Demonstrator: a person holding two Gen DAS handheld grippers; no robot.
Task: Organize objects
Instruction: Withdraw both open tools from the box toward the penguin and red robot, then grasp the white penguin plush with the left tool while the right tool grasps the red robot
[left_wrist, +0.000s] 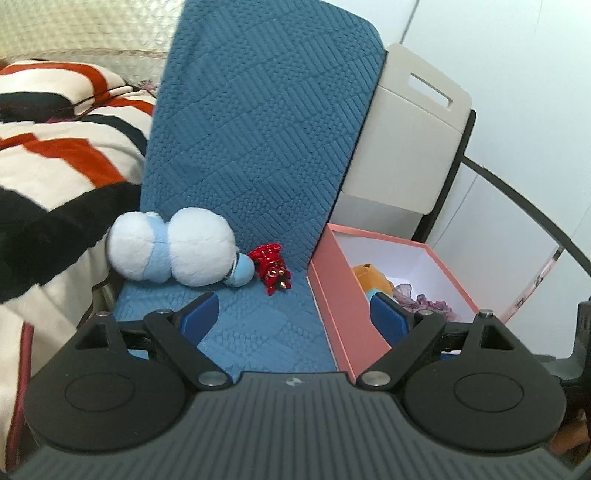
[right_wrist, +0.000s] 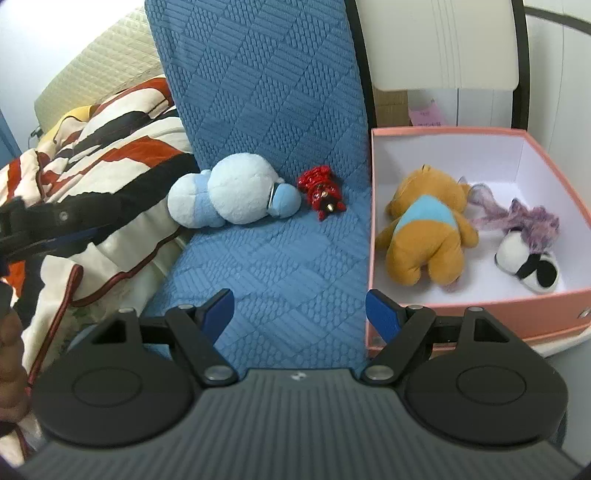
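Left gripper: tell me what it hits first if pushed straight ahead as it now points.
Probably the small red toy on the blue mat, since the left gripper is open with it roughly centred ahead. Depth is unclear; the white plush lies left of that line.

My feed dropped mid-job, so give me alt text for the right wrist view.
The open right gripper hovers empty over a blue quilted mat. On it lie a white-and-blue plush and a small red toy. To the right, a pink box holds a brown bear plush and a purple-and-white plush.
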